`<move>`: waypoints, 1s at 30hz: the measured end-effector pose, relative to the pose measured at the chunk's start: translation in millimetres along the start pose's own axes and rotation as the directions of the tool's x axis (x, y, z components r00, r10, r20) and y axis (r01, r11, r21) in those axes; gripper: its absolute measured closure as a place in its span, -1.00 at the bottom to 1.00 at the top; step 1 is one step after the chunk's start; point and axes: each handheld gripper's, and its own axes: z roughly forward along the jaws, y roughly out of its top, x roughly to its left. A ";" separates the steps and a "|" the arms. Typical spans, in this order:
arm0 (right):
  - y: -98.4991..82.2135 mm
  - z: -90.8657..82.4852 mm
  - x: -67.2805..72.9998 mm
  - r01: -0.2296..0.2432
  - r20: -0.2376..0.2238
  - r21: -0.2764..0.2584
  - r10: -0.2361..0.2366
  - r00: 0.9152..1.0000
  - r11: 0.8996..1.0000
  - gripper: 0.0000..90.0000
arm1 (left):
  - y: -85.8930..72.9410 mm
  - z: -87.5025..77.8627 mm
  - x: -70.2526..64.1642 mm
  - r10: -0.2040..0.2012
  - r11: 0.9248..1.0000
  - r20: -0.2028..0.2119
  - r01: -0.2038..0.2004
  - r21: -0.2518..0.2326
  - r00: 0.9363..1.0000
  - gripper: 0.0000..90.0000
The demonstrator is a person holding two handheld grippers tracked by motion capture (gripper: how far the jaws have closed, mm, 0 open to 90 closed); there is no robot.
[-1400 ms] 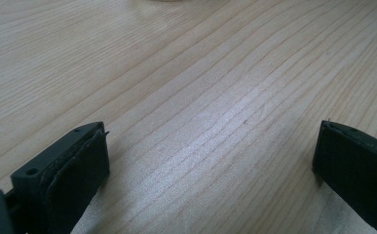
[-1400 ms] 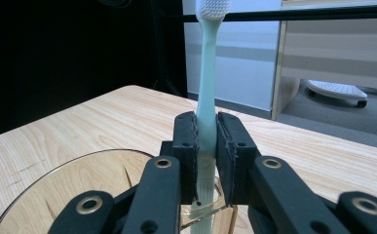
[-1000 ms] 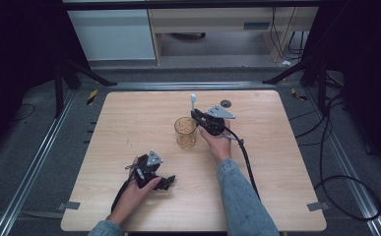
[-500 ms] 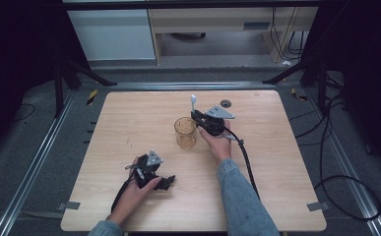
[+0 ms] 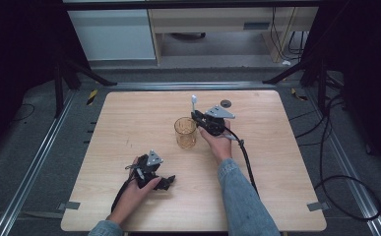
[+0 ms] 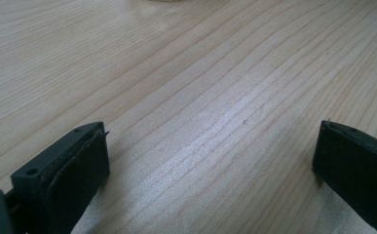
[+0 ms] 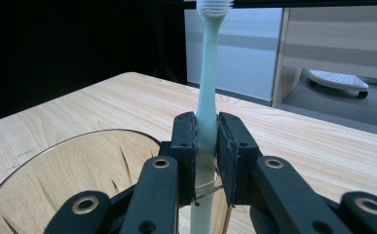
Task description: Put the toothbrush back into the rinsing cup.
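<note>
Risk first: my right tool [image 7: 206, 146] pinches the toothbrush [image 7: 206, 87] low on its handle, head up, right at the cup [image 5: 185, 132] rim; a long lever above the grip, so I judge it could pivot or slip between the pads if I tilt or bump the rim; a knock could also tip the cup, which looks light and stands free near the middle of the surface [image 5: 129, 113]; handle end sits at or just inside the rim, cannot tell which.

Left tool [image 5: 164, 183] lies near the front edge of the surface, jaws spread wide, nothing between them; too far off to steady the cup if it goes.

Toothbrush: pale mint handle, slim, smooth plastic, white bristle head on top; upright, held clear of the surface. Cup: amber-tinted clear glass or plastic, looks empty. Small dark disc [image 5: 225, 103] toward the back edge, apart from everything.
</note>
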 end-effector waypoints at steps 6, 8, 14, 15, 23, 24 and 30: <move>0.4 -0.9 -1.0 -0.005 0.002 0.005 0.005 1.000 1.000 0.67 | 0.0 0.0 0.0 0.000 1.000 0.000 0.000 0.001 1.000 -1.00; 0.6 -1.4 -1.4 -0.006 0.003 0.008 0.006 1.000 1.000 0.65 | 0.0 -0.1 0.0 0.000 1.000 0.000 0.000 0.001 1.000 -1.00; 2.8 -3.5 -2.4 -0.015 0.006 0.013 0.015 1.000 1.000 0.55 | 0.0 -0.1 0.1 0.001 1.000 0.000 -0.001 0.002 1.000 -1.00; 3.3 -3.9 -2.5 -0.014 0.007 0.014 0.014 1.000 1.000 0.54 | 0.0 -0.1 0.0 0.001 1.000 0.000 -0.001 0.001 1.000 -1.00; 10.8 -7.9 2.0 -0.002 0.005 0.029 0.001 1.000 1.000 0.41 | 0.0 0.1 -0.1 -0.002 1.000 0.000 0.002 -0.001 1.000 -1.00; 12.1 -8.6 2.5 -0.002 0.008 0.029 0.002 1.000 1.000 0.39 | 0.0 0.1 -0.1 -0.002 1.000 0.000 0.002 -0.001 1.000 -1.00; 20.5 -13.5 2.7 -0.031 0.030 0.058 0.029 0.999 0.998 0.23 | 0.0 0.0 0.0 -0.001 1.000 0.001 0.001 0.000 1.000 -1.00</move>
